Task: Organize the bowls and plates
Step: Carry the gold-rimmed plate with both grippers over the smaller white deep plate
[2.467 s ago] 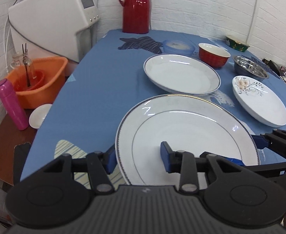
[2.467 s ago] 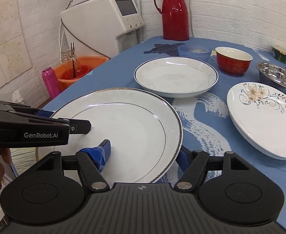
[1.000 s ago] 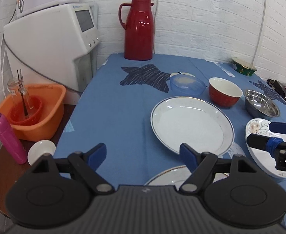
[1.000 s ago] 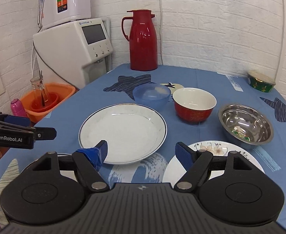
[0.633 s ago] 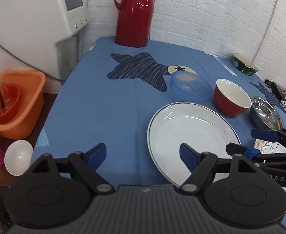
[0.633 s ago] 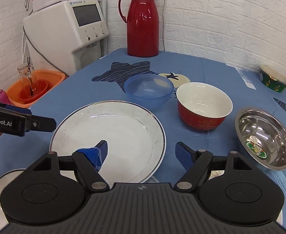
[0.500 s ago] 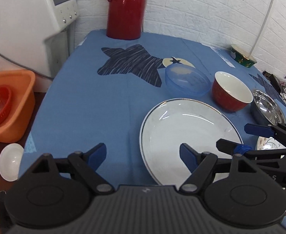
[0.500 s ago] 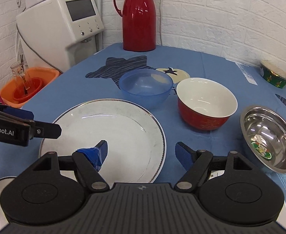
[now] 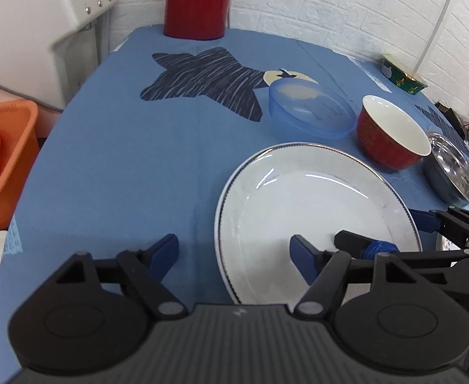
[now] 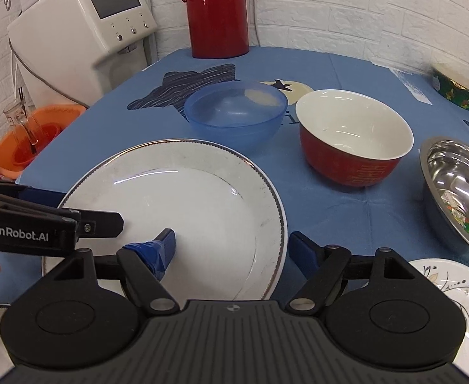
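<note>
Straddling the white plate (image 9: 314, 211) rim at 5 o'clock, left gripper (image 9: 234, 252), jaws wide; three bowls at 2 o'clock: blue bowl (image 9: 311, 112), red bowl (image 9: 391, 137), steel bowl (image 9: 455, 172) edge-cut.

Right view: right gripper (image 10: 231, 246), jaws wide, over the plate's 4 o'clock rim; floral plate (image 10: 452, 288) partly hidden.

Blue tablecloth (image 10: 346, 73) with dark striped star print. White plate (image 10: 202, 198), thin dark-and-gold rim, ahead of right gripper. Beyond it: translucent blue bowl (image 10: 234, 112); red bowl (image 10: 356, 147), white inside, gold motif. Silver steel bowl (image 10: 455, 185) right. Red thermos (image 10: 217, 12) behind.
</note>
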Tool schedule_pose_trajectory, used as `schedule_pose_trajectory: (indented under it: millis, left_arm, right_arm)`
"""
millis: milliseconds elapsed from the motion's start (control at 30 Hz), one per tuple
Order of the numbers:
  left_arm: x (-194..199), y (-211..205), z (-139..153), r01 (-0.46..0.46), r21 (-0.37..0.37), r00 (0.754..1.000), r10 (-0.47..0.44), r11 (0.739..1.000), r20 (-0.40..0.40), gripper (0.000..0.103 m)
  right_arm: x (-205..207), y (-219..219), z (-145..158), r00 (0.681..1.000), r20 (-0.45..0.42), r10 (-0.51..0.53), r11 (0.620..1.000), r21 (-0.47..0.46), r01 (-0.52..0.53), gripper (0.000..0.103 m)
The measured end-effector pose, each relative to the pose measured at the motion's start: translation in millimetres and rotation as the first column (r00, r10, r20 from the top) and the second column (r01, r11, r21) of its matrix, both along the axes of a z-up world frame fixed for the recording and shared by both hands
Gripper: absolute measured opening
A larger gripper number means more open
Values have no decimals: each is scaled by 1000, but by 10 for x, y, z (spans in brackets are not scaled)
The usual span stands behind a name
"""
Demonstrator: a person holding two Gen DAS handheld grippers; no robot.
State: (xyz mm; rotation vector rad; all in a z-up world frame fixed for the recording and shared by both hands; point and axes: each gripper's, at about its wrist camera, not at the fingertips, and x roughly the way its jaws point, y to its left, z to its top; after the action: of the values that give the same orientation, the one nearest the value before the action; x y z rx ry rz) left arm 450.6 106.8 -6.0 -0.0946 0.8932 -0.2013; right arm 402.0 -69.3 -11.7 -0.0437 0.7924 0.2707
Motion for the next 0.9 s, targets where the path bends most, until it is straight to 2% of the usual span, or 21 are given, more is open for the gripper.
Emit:
schedule_pose_trajectory:
  millis: [67, 100, 133, 167, 333, 500, 733, 900]
  left_arm:
    - [-20, -35, -4, 1, 33, 1000, -2, 999, 14, 53]
    - [-36, -49, 5, 5, 42, 1000, -6, 999, 25, 49]
    - [-48, -65, 17, 18, 36, 999, -19, 999, 28, 35]
    - [-55, -77, 29, 18, 30, 1000, -19, 999, 23, 32]
    - [-51, -49, 66, -16, 22, 1000, 15, 1000, 9, 27]
    - [-211, -60, 313, -24, 60, 997, 19, 998, 74, 26]
    - [-594, 0, 698, -35, 33, 990, 30, 999, 137, 26]
    - [-1067, 41, 757, -44, 31, 987, 39, 999, 159, 26]
  right_arm:
    - [-28, 20, -5, 999, 5, 51, 999, 12, -51, 66]
    - [-58, 36, -13, 998, 16, 57, 998, 6, -57, 66]
    - [-85, 36, -21, 998, 26, 65, 998, 16, -66, 66]
    - [-105, 37, -25, 997, 36, 68, 997, 18, -69, 63]
    - [-164, 19, 35, 998, 16, 53, 996, 74, -54, 63]
    - [-300, 55, 248, 997, 61, 48, 994, 93, -54, 65]
    - [-639, 46, 594, 987, 150, 65, 993, 92, -79, 65]
    - [-1074, 91, 641, 983, 163, 85, 990, 99, -102, 66]
